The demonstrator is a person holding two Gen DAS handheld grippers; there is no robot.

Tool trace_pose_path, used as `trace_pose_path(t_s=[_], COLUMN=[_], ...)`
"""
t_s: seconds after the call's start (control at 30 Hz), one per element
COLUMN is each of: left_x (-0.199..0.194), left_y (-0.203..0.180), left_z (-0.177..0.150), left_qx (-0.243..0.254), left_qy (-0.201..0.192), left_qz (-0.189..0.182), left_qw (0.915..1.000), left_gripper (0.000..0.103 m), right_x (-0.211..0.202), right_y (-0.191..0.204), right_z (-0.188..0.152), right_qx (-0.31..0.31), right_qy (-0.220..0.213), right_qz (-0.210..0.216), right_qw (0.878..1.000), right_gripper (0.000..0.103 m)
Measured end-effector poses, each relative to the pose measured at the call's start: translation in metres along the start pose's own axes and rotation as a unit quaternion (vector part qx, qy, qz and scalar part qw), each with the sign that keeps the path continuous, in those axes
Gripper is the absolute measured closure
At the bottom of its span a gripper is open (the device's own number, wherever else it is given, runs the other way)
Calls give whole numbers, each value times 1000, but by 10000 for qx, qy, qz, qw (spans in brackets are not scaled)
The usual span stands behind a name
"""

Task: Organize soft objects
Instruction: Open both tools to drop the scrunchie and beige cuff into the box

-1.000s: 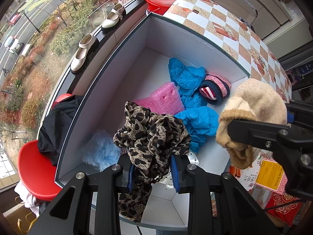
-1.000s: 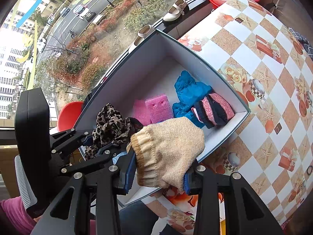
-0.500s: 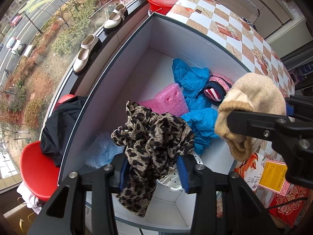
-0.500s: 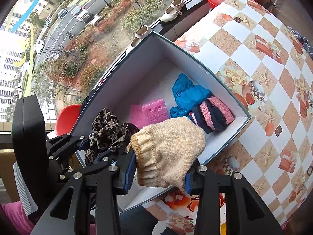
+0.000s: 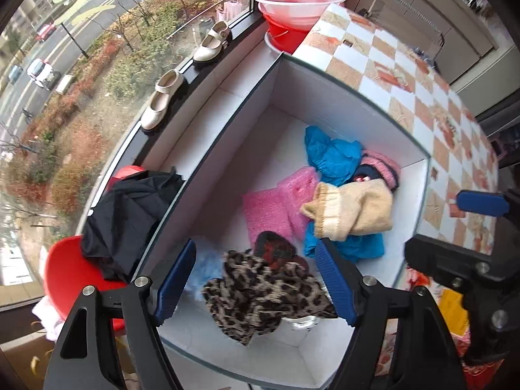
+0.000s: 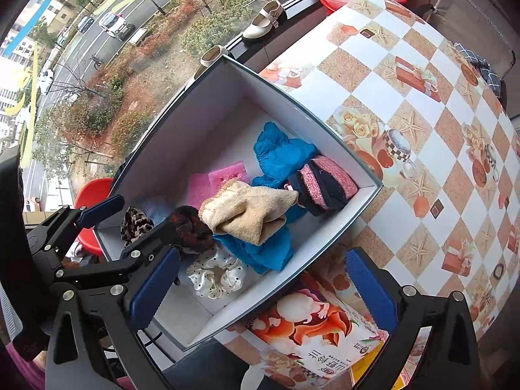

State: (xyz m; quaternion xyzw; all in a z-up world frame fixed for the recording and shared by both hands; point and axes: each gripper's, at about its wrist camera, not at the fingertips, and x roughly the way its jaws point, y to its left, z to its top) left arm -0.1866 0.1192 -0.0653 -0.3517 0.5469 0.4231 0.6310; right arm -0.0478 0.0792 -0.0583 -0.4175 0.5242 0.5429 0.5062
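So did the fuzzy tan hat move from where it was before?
Yes. The tan hat dropped out of the right gripper, whose jaws have just been opening, into the white box, landing on the blue cloth.

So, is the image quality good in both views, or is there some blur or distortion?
Left wrist view: the box rim bows from fisheye distortion, the leopard scarf is slightly soft. Right wrist view: sharp, even daylight, the checkered tablecloth curves toward the edges.

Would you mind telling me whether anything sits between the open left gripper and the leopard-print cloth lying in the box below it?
Nothing visible does. The left gripper has just been opening, and the leopard-print cloth lies loose in the box directly under its spread jaws, touching neither pad.
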Motion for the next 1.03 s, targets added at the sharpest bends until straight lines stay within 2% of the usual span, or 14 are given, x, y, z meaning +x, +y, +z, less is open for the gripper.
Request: trace_pose_path(t_s=[0.03, 0.07, 0.3, 0.9, 1.03], left_x=[3, 4, -3, -1, -8], left_y=[-5, -7, -6, -7, -7], left_z=[1, 0, -5, -13, -15], left_qx=[128, 204, 47, 91, 150], left_qy=[79, 80, -43, 28, -279], left_qz=[280, 357, 24, 86, -300], left_qw=[9995, 9991, 10000, 9999, 9990], left_gripper=[24, 24, 24, 23, 23], right_x=[0, -1, -3, -9, -7], right_y=[-1, -2, -1, -1, -1], right_z=[0, -1, -6, -12, -12], right_qx=[18, 28, 34, 47, 91], right_qy=[2, 10, -17, -56, -20], right_qz=[-12, -22, -7, -2, 47], right_qw=[10000, 10000, 10000, 10000, 9999], right_gripper=[0, 0, 0, 0, 0])
